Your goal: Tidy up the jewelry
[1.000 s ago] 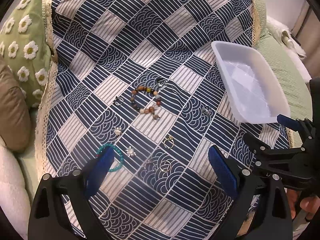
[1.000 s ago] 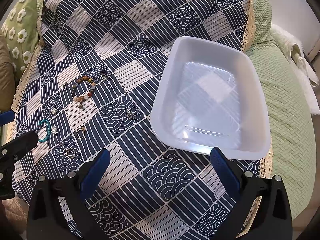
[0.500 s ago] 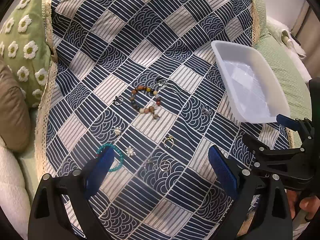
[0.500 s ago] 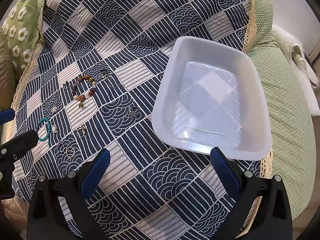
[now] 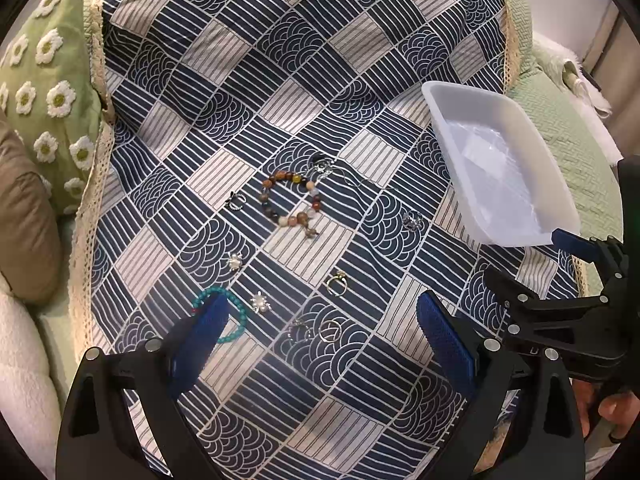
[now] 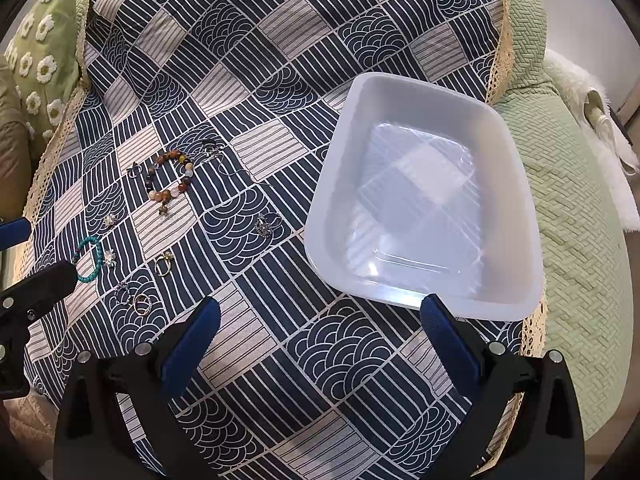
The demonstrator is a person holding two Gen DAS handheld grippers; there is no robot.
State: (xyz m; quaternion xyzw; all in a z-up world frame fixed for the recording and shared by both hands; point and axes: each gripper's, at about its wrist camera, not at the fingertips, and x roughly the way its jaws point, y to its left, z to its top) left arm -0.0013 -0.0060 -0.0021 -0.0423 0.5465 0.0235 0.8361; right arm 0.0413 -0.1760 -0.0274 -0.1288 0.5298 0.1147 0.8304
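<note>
Jewelry (image 5: 291, 204) lies scattered left of the white tray (image 6: 516, 184) on your patterned cloth (image 5: 280, 80), while your left gripper (image 5: 320, 320) and right gripper (image 6: 318, 320) gape, grasping nothing.

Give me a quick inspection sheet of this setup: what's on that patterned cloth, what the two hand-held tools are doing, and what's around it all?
Surface: navy and cream patterned cloth with a lace edge, spread over a green quilted cover.
Job's things: white tray, nothing in it; brown beaded bracelet, turquoise bracelet, rings and small pearl pieces all loose on the cloth, beside the tray.
Clutter: nothing seen.
Grippers: left tool open, holding nothing, above the turquoise bracelet; right tool open, holding nothing, at the tray's near edge.
Cables: nothing seen.
Surroundings: green daisy cushion, brown cushion, white fluffy fabric.
</note>
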